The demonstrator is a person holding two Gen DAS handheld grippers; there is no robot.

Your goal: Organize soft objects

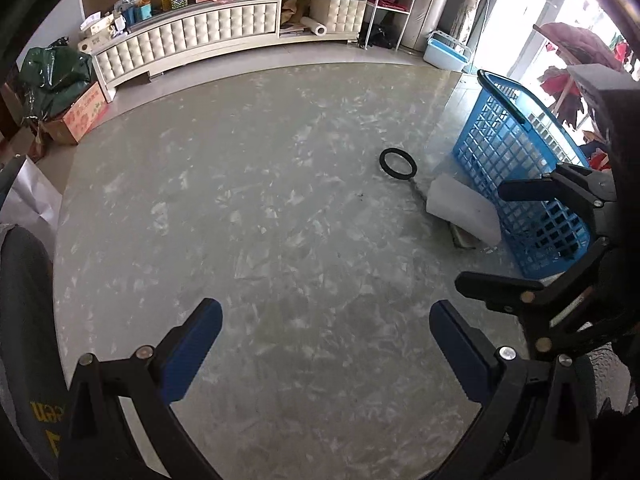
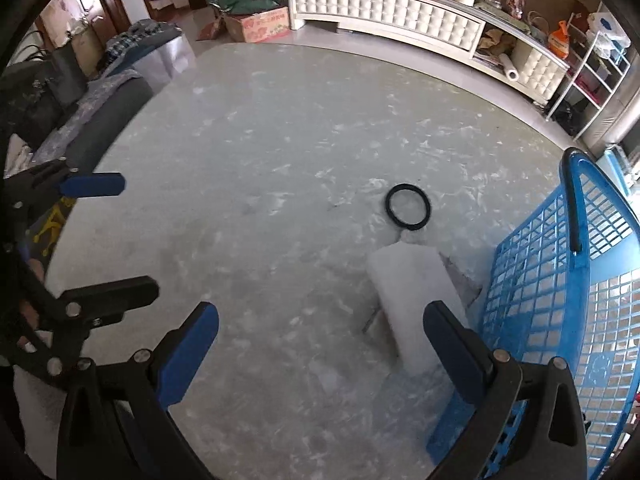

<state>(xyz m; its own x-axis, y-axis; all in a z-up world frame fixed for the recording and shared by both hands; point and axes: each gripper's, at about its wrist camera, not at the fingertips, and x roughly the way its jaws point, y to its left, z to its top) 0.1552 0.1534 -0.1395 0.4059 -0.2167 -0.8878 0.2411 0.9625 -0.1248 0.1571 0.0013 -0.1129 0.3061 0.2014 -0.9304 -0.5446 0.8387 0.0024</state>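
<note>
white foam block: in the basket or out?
Out. The white foam block lies on the table beside the blue basket.

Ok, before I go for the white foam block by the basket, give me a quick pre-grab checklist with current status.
1. Right gripper open and empty: ok.
2. Left gripper open and empty: ok.
3. White foam block unobstructed from above: ok.
4. Blue basket beside the block, top open: ok.
5. Black ring apart from the block: ok.
6. What lies under the block's edge: cannot tell.
</note>
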